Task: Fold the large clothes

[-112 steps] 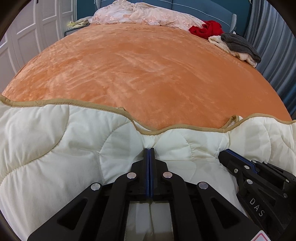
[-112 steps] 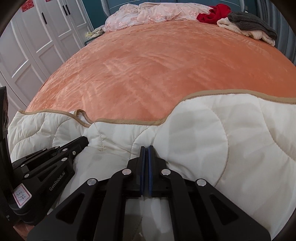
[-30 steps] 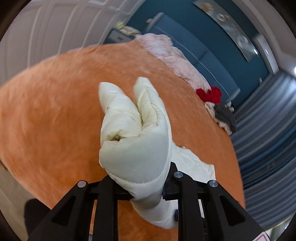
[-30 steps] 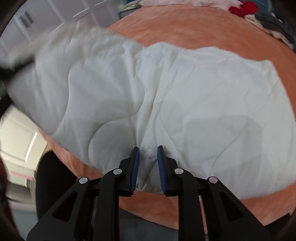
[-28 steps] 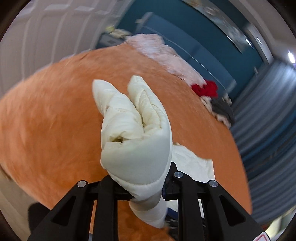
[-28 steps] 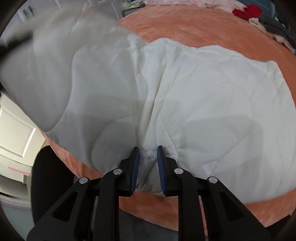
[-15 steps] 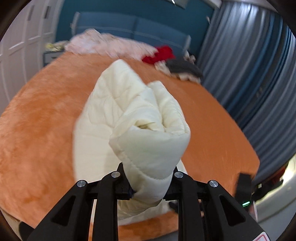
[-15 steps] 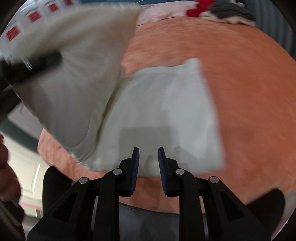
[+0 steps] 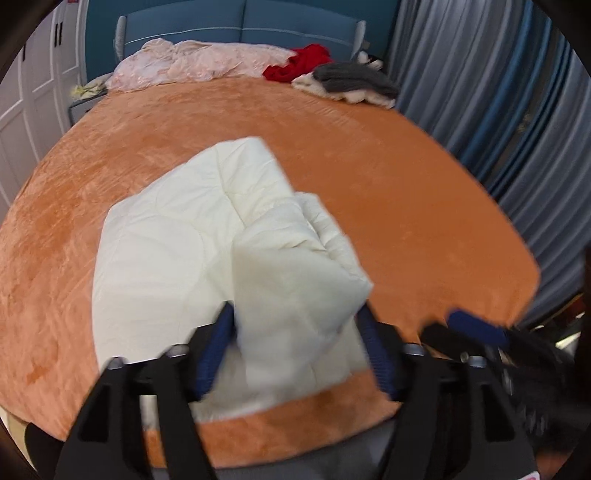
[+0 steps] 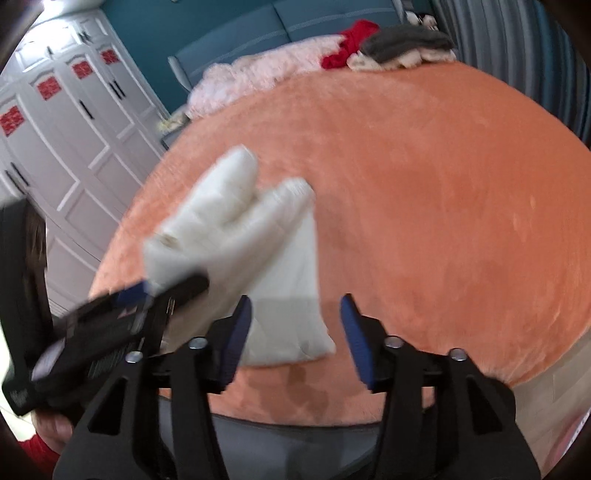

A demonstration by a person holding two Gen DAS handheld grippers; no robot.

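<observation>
Cream quilt (image 9: 177, 258) lies folded on the orange bed (image 9: 406, 206), both grippers letting go.

Its long axis runs away from the near edge of the bed toward the headboard (image 9: 243, 33), and a bunched corner (image 9: 303, 280) sits between the blue pads (image 9: 216, 347) of the left gripper (image 9: 295, 350). Those jaws have just been opening and now stand wide; the blur makes it hard to say, but the pads seem no longer to press the cloth. Jaws of the right gripper (image 10: 297, 336) have just been opening too, released over the quilt's near corner, gripping nothing. Of the two, the left is nearer the quilt. Pink bedding (image 9: 199, 66) and a heap of red and grey clothes (image 9: 332, 74) lie by the headboard, with white wardrobes (image 10: 74, 122) to the bed's left and blue curtains (image 9: 498, 110) to its right.
</observation>
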